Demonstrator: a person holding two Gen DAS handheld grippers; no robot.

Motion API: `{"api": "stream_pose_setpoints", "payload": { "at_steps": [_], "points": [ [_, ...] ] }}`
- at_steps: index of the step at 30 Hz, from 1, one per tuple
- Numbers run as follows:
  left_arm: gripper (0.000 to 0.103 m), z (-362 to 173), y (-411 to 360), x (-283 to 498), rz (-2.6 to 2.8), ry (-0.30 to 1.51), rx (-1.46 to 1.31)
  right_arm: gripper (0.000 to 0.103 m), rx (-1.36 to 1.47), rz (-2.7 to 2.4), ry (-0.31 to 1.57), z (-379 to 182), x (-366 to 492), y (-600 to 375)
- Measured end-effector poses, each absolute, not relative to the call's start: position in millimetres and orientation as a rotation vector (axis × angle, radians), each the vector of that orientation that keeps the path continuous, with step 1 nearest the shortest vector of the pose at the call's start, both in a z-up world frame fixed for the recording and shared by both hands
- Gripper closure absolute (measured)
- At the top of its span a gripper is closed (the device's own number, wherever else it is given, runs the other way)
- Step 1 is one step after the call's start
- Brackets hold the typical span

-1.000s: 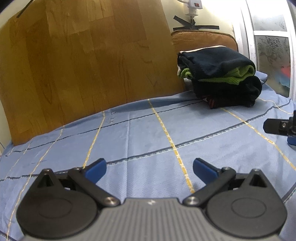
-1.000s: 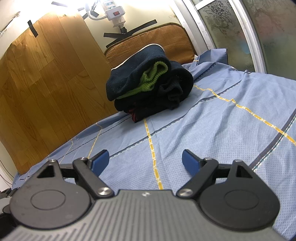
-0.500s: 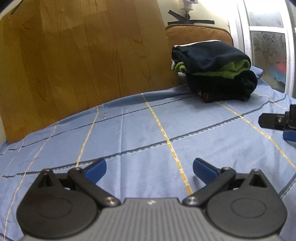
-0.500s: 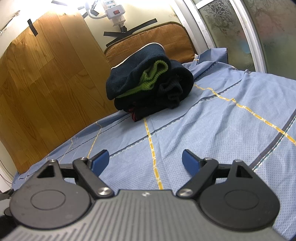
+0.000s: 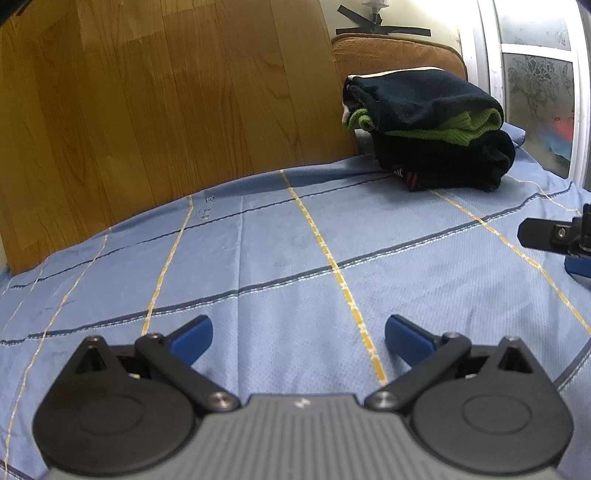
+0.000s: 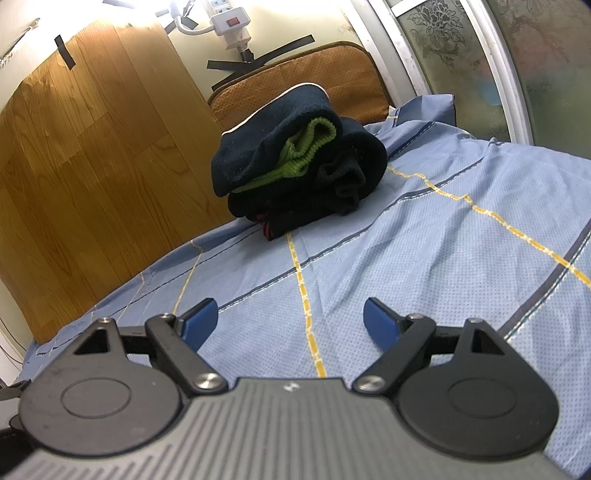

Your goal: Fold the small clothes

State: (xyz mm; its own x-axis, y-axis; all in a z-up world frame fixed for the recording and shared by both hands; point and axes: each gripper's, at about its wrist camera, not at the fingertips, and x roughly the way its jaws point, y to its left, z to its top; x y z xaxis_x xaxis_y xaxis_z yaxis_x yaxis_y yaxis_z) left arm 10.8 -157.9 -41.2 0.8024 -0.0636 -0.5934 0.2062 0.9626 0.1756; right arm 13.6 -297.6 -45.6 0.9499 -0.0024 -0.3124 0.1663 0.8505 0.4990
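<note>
A stack of folded dark clothes (image 5: 432, 133) with a green knit layer rests at the far right of the blue checked bedsheet (image 5: 280, 258); the right wrist view shows the same stack of clothes (image 6: 299, 166) straight ahead. My left gripper (image 5: 298, 338) hovers low over bare sheet, open, nothing between its blue pads. My right gripper (image 6: 291, 320) is also open and empty over the bedsheet (image 6: 461, 258), well short of the stack. Part of the right gripper (image 5: 554, 236) pokes in at the right edge of the left wrist view.
A wooden board (image 5: 159, 110) stands along the back of the bed. A brown cushion (image 6: 317, 74) leans behind the clothes. A power strip (image 6: 229, 20) is taped to the wall. A frosted window (image 6: 517, 55) lines the right side.
The left gripper has tilted and drifted slightly, so the clothes stack shifted a little in its view. The right gripper has barely moved. Both stay open.
</note>
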Motion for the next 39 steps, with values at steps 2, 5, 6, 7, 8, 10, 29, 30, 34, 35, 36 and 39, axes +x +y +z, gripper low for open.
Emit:
{"api": "stream_pose_setpoints", "payload": {
  "at_steps": [2, 5, 6, 7, 8, 10, 29, 30, 34, 35, 36, 39],
  "points": [
    [0.0, -41.0, -158.0, 10.3, -0.144, 0.623, 0.239, 0.015, 0.549, -0.09, 0.309, -45.4, 13.9, -297.8],
    [0.0, -40.9, -158.3, 10.3, -0.144, 0.623, 0.242, 0.015, 0.548, -0.089, 0.31, -45.4, 14.2, -298.0],
    [0.0, -41.0, -158.4, 10.5, -0.144, 0.624, 0.243, 0.015, 0.548, -0.089, 0.31, -45.7, 13.8, -297.8],
    [0.0, -40.9, -158.9, 10.7, -0.144, 0.624, 0.243, 0.015, 0.548, -0.088, 0.31, -45.3, 14.2, -298.0],
    [0.0, -40.9, -158.9, 10.7, -0.144, 0.625, 0.243, 0.015, 0.548, -0.088, 0.31, -45.3, 14.2, -298.0],
    [0.0, -40.9, -158.8, 10.8, -0.146, 0.627, 0.242, 0.015, 0.548, -0.089, 0.31, -45.2, 14.0, -297.8],
    [0.0, -41.1, -158.6, 10.3, -0.151, 0.63, 0.24, 0.015, 0.548, -0.087, 0.311, -44.9, 14.8, -298.8],
    [0.0, -41.2, -158.6, 10.3, -0.151, 0.63, 0.24, 0.015, 0.548, -0.087, 0.31, -45.2, 14.6, -298.8],
    [0.0, -41.1, -158.6, 10.4, -0.151, 0.63, 0.239, 0.015, 0.547, -0.087, 0.311, -44.8, 14.7, -298.9],
    [0.0, -41.1, -158.5, 10.6, -0.151, 0.63, 0.239, 0.015, 0.547, -0.086, 0.311, -44.8, 14.8, -299.0],
    [0.0, -41.0, -158.6, 10.6, -0.151, 0.631, 0.239, 0.015, 0.547, -0.086, 0.311, -45.0, 14.8, -299.0],
    [0.0, -40.7, -158.5, 10.9, -0.151, 0.631, 0.238, 0.015, 0.547, -0.086, 0.311, -45.1, 14.9, -299.1]
  ]
}}
